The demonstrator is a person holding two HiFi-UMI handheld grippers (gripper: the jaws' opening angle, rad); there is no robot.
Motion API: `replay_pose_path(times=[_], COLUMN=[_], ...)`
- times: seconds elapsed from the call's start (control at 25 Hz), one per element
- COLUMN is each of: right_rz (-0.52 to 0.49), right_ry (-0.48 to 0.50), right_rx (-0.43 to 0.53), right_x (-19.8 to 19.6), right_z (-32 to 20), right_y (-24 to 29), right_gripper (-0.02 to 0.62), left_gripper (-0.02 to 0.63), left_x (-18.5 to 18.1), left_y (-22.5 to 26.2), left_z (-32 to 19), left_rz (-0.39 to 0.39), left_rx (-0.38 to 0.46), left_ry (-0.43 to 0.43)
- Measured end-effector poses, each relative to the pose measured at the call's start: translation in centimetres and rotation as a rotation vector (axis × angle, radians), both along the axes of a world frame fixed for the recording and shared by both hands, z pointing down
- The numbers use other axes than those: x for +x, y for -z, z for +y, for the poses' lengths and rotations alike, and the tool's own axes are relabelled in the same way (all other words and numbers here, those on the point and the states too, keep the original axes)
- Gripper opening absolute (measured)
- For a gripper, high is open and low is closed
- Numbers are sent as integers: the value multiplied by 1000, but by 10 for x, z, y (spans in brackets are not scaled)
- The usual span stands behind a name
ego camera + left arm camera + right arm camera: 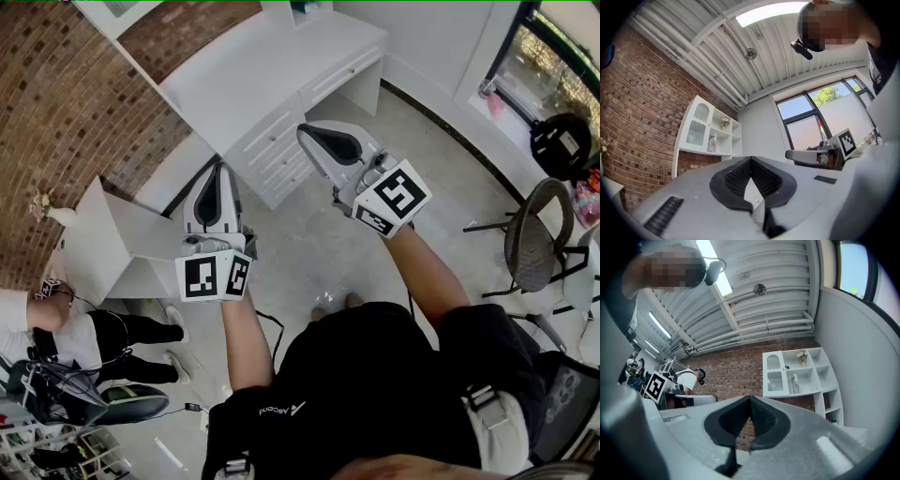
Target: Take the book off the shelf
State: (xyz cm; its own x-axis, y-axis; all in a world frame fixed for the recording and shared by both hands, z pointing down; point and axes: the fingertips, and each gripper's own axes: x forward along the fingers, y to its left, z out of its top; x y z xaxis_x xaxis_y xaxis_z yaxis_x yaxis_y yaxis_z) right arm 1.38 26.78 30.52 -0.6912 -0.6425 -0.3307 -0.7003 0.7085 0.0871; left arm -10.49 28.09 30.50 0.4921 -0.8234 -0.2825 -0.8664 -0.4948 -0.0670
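brick wall [740, 366] backed the room, white shelf unit [774, 380] mounted on it. found the book [795, 383] upright in a cubby, well apart. held left gripper [751, 159] and right gripper [750, 398] clenched, empty, probably because no reach had begun.

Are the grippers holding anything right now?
No. The left gripper and the right gripper are both shut, with nothing in them.
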Motion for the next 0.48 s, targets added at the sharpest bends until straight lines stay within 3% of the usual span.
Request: replay_pose_path(times=[0.48], right_rz=[-25], right_ry=[17], right_rx=[-5], right_x=[65], right_z=[-25], right_y=[-1], right_gripper=[2], left_gripper=[-3], left_x=[56], left_y=[7], left_z=[-35], left_rz=[-42], left_rx=[9], left_ry=[27])
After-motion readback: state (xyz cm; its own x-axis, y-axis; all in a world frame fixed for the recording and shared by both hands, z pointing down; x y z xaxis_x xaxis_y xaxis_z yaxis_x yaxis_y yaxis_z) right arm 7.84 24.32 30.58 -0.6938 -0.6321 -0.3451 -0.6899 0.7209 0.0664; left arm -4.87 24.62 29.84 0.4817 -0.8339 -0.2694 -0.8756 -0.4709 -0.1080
